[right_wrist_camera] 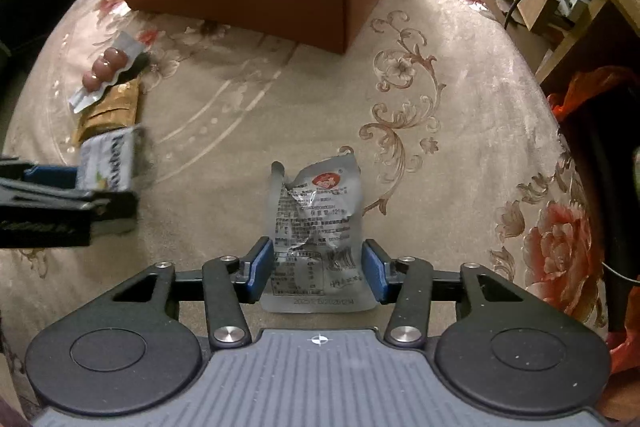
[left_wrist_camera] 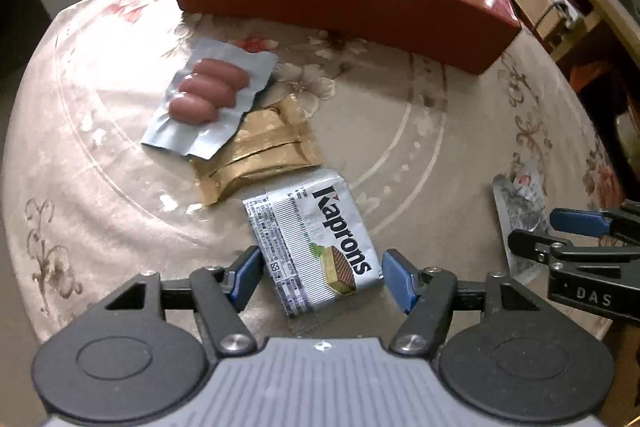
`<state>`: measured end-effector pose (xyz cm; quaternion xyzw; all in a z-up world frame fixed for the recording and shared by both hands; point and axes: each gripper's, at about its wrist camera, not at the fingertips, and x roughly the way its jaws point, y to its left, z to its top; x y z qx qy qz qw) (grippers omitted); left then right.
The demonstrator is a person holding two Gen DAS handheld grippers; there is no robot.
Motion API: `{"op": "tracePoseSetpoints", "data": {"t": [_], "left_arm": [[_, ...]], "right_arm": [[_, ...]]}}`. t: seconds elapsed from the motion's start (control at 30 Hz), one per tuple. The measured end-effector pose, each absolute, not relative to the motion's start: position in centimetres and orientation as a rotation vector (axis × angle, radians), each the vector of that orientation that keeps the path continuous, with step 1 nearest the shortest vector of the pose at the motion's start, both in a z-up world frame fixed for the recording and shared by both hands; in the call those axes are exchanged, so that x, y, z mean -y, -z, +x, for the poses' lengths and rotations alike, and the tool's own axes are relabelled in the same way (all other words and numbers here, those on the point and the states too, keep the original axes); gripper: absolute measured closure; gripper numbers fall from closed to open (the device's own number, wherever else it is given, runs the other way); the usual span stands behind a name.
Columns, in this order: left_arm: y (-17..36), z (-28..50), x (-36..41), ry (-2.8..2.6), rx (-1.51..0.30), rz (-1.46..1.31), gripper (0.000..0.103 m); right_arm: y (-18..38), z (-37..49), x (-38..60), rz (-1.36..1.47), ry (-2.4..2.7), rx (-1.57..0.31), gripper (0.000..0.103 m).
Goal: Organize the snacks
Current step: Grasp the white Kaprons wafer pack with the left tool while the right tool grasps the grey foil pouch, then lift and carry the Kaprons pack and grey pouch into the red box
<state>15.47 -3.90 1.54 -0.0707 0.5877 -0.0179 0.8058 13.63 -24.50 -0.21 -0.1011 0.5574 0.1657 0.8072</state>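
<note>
While I look down through the left wrist camera, my left gripper [left_wrist_camera: 320, 273] points at the table [left_wrist_camera: 100, 187], which has a flowery cloth on it. A silver wafer pack [left_wrist_camera: 316, 247] that says Kaprons lies flat between the two blue pads [left_wrist_camera: 246, 277]. The left pad is right at the edge of the pack. The right pad has a thin gap beside it. So the jaws sit around the pack, but I do not see them squeezing it.

From the wafer pack, a gold packet [left_wrist_camera: 260, 151] lies at about 11 o'clock, nearly touching its top corner. A silver pack of three little sausages [left_wrist_camera: 208, 95] lies further out at 11 o'clock, and it covers the top of the gold packet. The red box [left_wrist_camera: 340, 7] stands at 12 o'clock, well apart, and it is full of snack bags.

My right gripper [right_wrist_camera: 318, 269] points down too. A crinkled grey pouch [right_wrist_camera: 316, 223] with small print lies flat between its blue pads. The pads are very close to the pouch sides. I cannot tell if they press on it.

From the pouch, the red box is at 12 o'clock, far up the table. My left gripper is at 9 o'clock.
</note>
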Motion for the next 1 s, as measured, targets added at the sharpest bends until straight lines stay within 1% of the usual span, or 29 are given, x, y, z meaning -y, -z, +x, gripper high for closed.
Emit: {"op": "tracePoseSetpoints", "data": {"t": [0.07,0.1,0.13,0.17,0.23,0.3,0.37,0.4,0.47,0.53,0.67,0.73,0.77,0.83,0.9,0.93,1.0], "left_arm": [[-1.4,15.7,3.7,0.030,-1.250,-0.185,0.035],[-1.2,15.8,3.7,0.019,-1.250,-0.203,0.035],[-1.1,15.9,3.7,0.007,-1.244,-0.216,0.034],[-1.0,15.8,3.7,-0.005,-1.234,-0.225,0.033],[-1.0,15.9,4.1,-0.026,-1.214,-0.214,0.031],[-0.9,15.9,4.2,-0.032,-1.202,-0.195,0.030],[-0.8,15.8,4.5,-0.034,-1.190,-0.174,0.028],[-0.8,15.8,4.7,-0.037,-1.184,-0.154,0.028],[-0.6,15.6,5.1,-0.031,-1.178,-0.121,0.026],[-0.4,15.6,4.9,-0.043,-1.170,-0.120,0.025],[-0.3,15.5,4.9,-0.028,-1.166,-0.122,0.023],[-0.2,15.8,4.8,-0.003,-1.180,-0.127,0.016],[-0.2,15.8,4.8,0.003,-1.183,-0.130,0.015],[-0.1,15.8,4.6,0.019,-1.178,-0.149,0.006],[0.0,15.9,4.7,0.046,-1.178,-0.156,0.000],[0.1,15.9,4.8,0.051,-1.181,-0.154,0.000],[0.2,15.8,5.3,0.051,-1.178,-0.119,0.001]], "right_arm": [[0.1,13.9,24.3,-0.211,-0.355,-1.180,0.040],[0.1,14.2,24.2,-0.202,-0.347,-1.174,0.036],[0.0,14.5,23.9,-0.194,-0.336,-1.168,0.028],[0.0,14.6,23.7,-0.194,-0.331,-1.162,0.026],[0.2,14.8,22.9,-0.216,-0.324,-1.147,0.025],[0.8,14.8,22.3,-0.246,-0.309,-1.148,0.021],[1.4,14.5,21.8,-0.286,-0.284,-1.137,0.010],[1.5,14.4,21.7,-0.298,-0.273,-1.125,0.008],[1.8,14.8,22.0,-0.261,-0.267,-1.145,0.000],[2.1,15.4,22.7,-0.188,-0.228,-1.172,0.000],[2.2,15.9,22.5,-0.195,-0.216,-1.190,0.000],[2.2,15.8,22.6,-0.191,-0.217,-1.172,0.000],[2.2,15.7,22.7,-0.186,-0.216,-1.157,0.000],[2.2,15.4,23.0,-0.181,-0.214,-1.140,0.000],[2.2,15.6,23.0,-0.182,-0.211,-1.156,0.000],[2.2,15.5,23.1,-0.181,-0.204,-1.162,0.001],[2.0,15.5,23.4,-0.185,-0.187,-1.169,0.006]]}}
